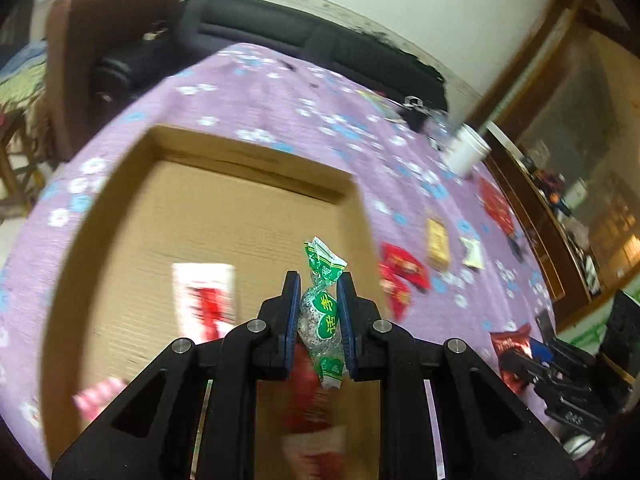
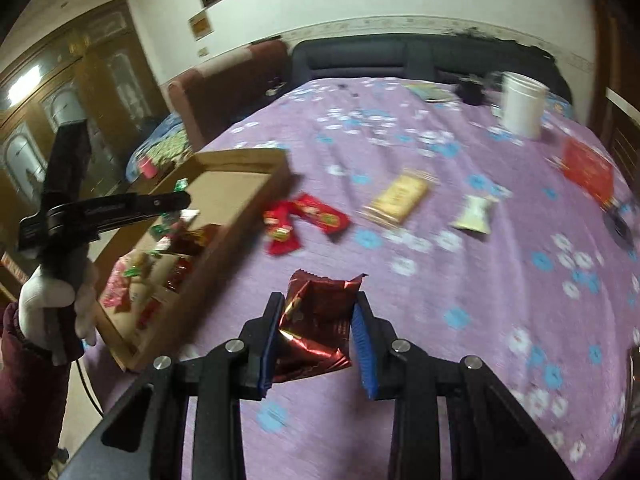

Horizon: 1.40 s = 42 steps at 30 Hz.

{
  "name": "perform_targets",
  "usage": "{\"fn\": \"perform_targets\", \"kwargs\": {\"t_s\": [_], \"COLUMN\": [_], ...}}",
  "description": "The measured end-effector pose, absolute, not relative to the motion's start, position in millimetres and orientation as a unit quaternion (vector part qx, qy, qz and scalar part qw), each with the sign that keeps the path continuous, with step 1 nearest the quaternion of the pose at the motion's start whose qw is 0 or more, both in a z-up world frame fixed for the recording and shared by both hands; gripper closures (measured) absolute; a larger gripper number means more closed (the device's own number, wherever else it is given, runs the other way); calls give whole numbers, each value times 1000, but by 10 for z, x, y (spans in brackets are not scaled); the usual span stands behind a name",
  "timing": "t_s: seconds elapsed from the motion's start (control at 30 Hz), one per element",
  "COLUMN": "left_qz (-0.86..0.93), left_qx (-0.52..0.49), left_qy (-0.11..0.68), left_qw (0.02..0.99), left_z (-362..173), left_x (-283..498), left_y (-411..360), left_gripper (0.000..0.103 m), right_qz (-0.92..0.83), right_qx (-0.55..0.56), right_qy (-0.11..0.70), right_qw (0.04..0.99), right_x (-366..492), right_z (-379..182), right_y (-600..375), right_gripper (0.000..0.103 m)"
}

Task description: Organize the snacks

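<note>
While over cardboard box (image 1: 224, 216), left gripper (image 1: 318, 280) clamps green candy (image 1: 322, 312).

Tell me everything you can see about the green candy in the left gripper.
The green candy is a twist-wrapped sweet in crinkly clear plastic printed with green patches and pale lettering. Its filling looks speckled grey-white. It stands nearly upright, one twisted end fanning out above the fingertips and the other hanging below. The left gripper is shut on its middle, both blue pads pressing its sides. It hangs above the open cardboard box, touching nothing else.
</note>
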<state>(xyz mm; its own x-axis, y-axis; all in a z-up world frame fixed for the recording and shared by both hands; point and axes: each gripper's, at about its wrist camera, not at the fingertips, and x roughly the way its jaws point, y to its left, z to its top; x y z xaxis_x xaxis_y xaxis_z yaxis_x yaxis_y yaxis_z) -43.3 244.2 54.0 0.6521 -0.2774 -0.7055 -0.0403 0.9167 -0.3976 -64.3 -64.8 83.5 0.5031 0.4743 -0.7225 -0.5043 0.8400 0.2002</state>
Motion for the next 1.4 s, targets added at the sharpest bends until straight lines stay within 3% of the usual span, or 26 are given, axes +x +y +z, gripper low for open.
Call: {"fn": "perform_targets", "kwargs": {"t_s": [0.37, 0.43, 0.5, 0.6, 0.67, 0.7, 1.03, 1.13, 1.4], "left_qz": [-54, -60, -62, -73, -79, -80, -126, -132, -138], "left_qx": [-274, -292, -307, -333, -340, -343, -402, -403, -400], "left_qy": [401, 395, 389, 382, 378, 375, 338, 327, 352], "left_qw": [872, 869, 866, 859, 857, 857, 841, 845, 835], "left_z": [505, 529, 535, 546, 583, 609, 834, 883, 794], "left_x": [-226, -200, -213, -305, -399, -460, -1137, -1294, -1400], "left_y": [3093, 3193, 3275, 3361, 3380, 3390, 3138, 2985, 2666], "left_gripper": [85, 79, 54, 52, 52, 52, 44, 36, 36], "right_qz": [339, 333, 327, 326, 320, 320, 249, 226, 235], "right_qx": [-55, -68, -75, -67, -57, -47, 36, 36, -3], "right_qy": [437, 439, 441, 441, 445, 443, 429, 433, 441], "right_qw": [831, 832, 832, 833, 835, 836, 867, 872, 866], "right_x": [-230, -135, -42, 88, 131, 130, 162, 133, 219], "right_z": [845, 823, 799, 775, 778, 800, 1022, 946, 702], "right_y": [721, 900, 1031, 1105, 1070, 1029, 1, -271, -203], "right_gripper": [67, 67, 65, 62, 47, 45, 41, 41, 41]}}
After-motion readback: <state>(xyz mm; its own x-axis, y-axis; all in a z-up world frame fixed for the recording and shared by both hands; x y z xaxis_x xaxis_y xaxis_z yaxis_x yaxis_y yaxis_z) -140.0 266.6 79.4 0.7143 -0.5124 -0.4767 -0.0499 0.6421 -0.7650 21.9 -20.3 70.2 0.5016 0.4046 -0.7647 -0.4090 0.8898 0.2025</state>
